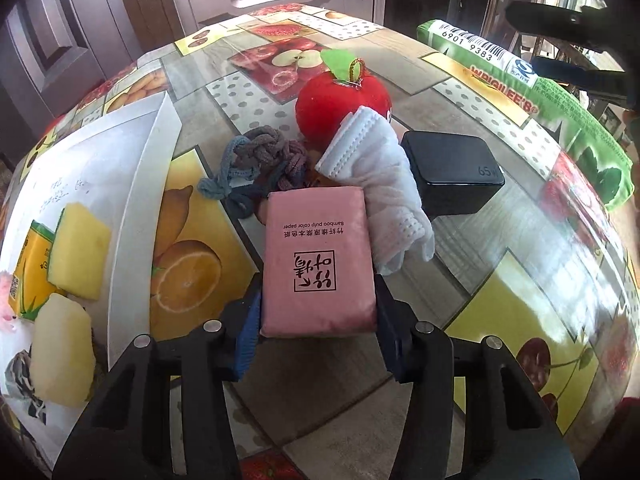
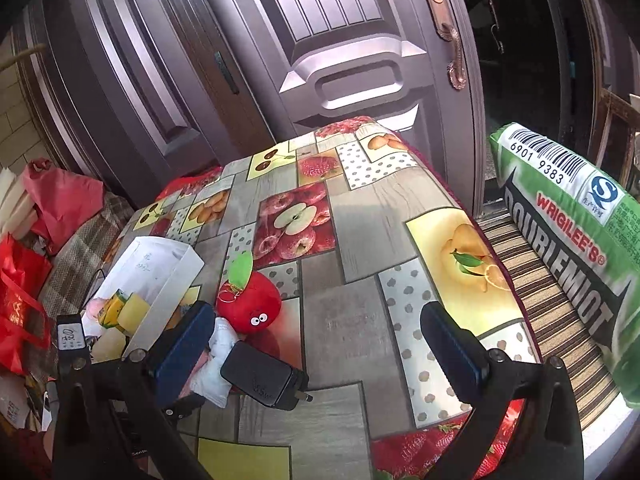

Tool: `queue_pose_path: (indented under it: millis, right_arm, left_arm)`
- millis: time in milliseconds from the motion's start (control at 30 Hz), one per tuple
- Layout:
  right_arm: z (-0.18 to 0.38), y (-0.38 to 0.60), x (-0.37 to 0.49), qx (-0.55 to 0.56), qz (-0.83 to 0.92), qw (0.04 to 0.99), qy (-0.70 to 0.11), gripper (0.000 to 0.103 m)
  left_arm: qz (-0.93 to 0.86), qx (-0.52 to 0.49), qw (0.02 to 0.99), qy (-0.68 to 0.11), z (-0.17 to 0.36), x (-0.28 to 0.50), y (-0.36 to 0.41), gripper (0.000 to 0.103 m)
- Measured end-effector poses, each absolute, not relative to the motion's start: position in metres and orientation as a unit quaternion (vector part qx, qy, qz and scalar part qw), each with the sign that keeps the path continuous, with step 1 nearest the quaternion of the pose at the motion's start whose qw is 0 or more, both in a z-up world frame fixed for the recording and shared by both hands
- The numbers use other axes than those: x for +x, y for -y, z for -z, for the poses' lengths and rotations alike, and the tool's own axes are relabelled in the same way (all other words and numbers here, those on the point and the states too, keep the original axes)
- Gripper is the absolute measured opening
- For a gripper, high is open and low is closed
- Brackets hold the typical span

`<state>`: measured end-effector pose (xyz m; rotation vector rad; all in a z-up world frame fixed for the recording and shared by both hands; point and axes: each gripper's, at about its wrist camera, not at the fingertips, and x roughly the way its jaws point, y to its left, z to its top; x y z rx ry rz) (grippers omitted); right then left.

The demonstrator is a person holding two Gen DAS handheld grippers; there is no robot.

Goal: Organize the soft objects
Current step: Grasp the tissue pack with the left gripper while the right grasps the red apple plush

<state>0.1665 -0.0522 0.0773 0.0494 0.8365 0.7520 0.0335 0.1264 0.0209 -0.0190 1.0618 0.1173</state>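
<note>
Table [image 2: 360, 216] under a fruit-print cloth, set before a dark panelled door [image 2: 320, 40]. Left tool [image 1: 318, 316] clamped on the near end of a pink tissue pack [image 1: 318, 256], pads pressing both long sides. Beyond the pack: white face mask [image 1: 380, 184], grey-blue knotted cord [image 1: 260, 160], red plush apple [image 1: 340, 100], black charger [image 1: 452, 168]. Right tool [image 2: 320, 344] wide open, holding nothing, above the cloth.

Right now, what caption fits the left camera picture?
Left gripper pinches a pink tissue pack beside the plush apple.
</note>
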Motion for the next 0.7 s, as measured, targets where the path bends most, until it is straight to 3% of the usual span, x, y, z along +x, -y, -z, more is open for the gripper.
queue_pose_path:
  millis: [433,567,633,700]
  right_arm:
    - [-0.031,-0.055,0.185,-0.045,-0.404,0.785,-0.467,0.101]
    - [-0.022,-0.065,0.186,-0.056,-0.408,0.771,-0.486,0.088]
    - [-0.018,-0.068,0.185,-0.061,-0.412,0.763,-0.494,0.070]
    - [-0.019,-0.065,0.184,-0.055,-0.414,0.765,-0.491,0.065]
  left_arm:
    - [-0.077,-0.059,0.863,-0.496,-0.023,0.021,-0.137,0.050]
    - [-0.080,-0.062,0.863,-0.494,-0.023,0.020,-0.139,0.050]
    - [-0.083,-0.064,0.864,-0.493,-0.023,0.020,-0.140,0.050]
    - [-0.085,-0.065,0.864,-0.492,-0.024,0.019,-0.140,0.050]
